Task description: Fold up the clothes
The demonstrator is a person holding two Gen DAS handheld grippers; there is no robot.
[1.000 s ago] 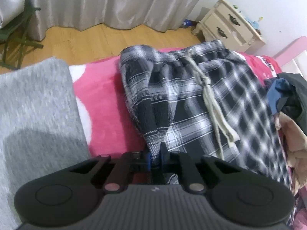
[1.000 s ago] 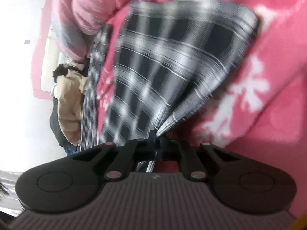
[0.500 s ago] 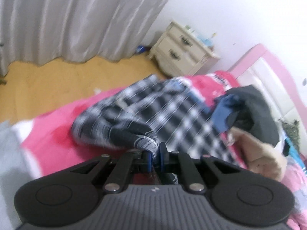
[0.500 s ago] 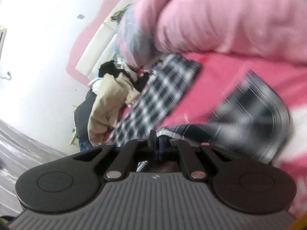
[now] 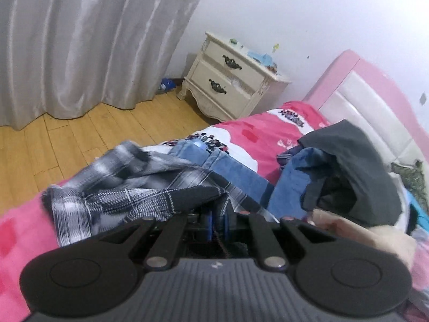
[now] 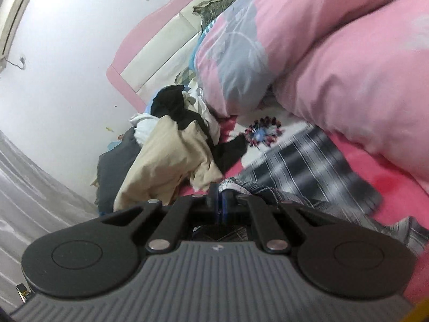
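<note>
The black-and-white plaid pants [image 5: 126, 193] lie bunched on the pink bed cover [image 5: 268, 131], draped over the fingers of my left gripper [image 5: 217, 218], which is shut on their fabric. In the right wrist view the same plaid pants [image 6: 308, 169] spread across the pink bed cover [image 6: 396, 187] beside a pink duvet. My right gripper [image 6: 220, 201] is shut on a folded edge of that cloth. A pile of unfolded clothes [image 5: 346, 171] sits ahead of the left gripper, with blue jeans [image 5: 236, 169] beside it.
A cream nightstand [image 5: 228, 77] stands by the wall near grey curtains [image 5: 93, 40] and wood floor. The pink headboard [image 5: 375, 99] lies beyond the pile. In the right wrist view a beige garment [image 6: 166, 161] tops the clothes heap and a bulky pink duvet [image 6: 335, 53] fills the right.
Both grippers have swept across the bed carrying the plaid pants, which went from spread flat to bunched. The right gripper rolled and rose; the clothes pile and headboard came into view.
</note>
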